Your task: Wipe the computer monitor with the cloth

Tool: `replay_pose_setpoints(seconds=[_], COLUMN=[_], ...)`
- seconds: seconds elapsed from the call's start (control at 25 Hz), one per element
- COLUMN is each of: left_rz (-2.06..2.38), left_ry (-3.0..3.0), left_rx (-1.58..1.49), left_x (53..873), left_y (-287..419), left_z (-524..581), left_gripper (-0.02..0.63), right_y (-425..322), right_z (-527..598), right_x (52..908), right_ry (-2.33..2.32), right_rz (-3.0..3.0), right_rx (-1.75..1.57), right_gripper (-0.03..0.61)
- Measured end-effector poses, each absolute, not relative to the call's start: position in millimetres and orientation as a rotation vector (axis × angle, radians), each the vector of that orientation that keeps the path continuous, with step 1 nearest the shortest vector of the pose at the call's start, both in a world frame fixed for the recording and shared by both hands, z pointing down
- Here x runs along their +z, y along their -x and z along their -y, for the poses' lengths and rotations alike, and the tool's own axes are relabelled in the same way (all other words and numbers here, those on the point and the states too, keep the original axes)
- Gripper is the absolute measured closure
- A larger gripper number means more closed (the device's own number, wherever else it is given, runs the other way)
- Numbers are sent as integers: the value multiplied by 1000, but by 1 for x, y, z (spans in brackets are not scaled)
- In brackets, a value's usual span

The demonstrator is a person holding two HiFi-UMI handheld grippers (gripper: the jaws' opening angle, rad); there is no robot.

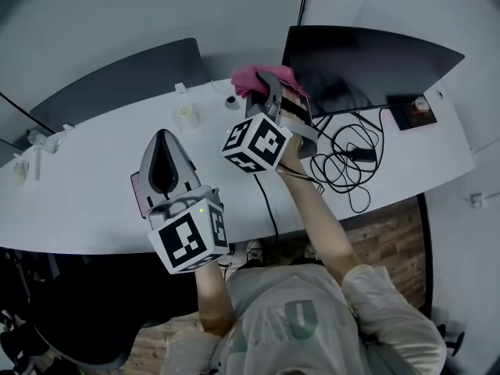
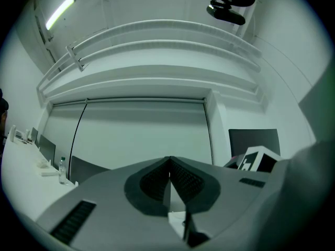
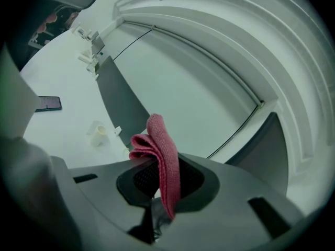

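The right gripper point(image 1: 264, 84) is pinching a pink cloth point(image 1: 251, 76) between its closed jaws and holding it up just beside the left edge of the monitor point(image 1: 367, 65). From where I'm standing I can't tell whether the cloth is touching the screen. The left gripper point(image 1: 162, 141) is hanging over the desk point(image 1: 86, 201), its jaws pressed together on nothing.

Only a folded bunch of cloth is sticking out past the jaws, so I'm worrying that the hard tips, rather than the fabric, could be scraping the screen. Pushing too hard could be rocking the monitor backwards. The forearm is also reaching close by the tangle of cables point(image 1: 348, 158), and a wide sweep could be snagging them.
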State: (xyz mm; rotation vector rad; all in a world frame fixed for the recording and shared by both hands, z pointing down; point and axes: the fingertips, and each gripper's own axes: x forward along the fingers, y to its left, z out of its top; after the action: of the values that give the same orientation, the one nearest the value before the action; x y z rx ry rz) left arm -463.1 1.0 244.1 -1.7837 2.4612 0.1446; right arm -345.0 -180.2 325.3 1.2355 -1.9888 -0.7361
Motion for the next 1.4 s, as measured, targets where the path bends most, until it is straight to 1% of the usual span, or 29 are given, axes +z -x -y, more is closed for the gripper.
replay_pose_setpoints(seconds=[0.36,0.8,1.4], left_rz=[-2467,-2490,-2497], left_ry=[1817,1878,1916], left_rx=[93,-13,-55], left_x=[257,281,293], left_y=[456,450,447], left_z=[3,14,20], left_gripper=[598,598,598], right_y=[345,343,344], right_z=[177,171,163], right_x=[415,545,585], right_ry=[-1124,-1006,-954], right_rz=[1947,1886,1893], right_rx=[-607,-418,-303], right_gripper=[525,525,525])
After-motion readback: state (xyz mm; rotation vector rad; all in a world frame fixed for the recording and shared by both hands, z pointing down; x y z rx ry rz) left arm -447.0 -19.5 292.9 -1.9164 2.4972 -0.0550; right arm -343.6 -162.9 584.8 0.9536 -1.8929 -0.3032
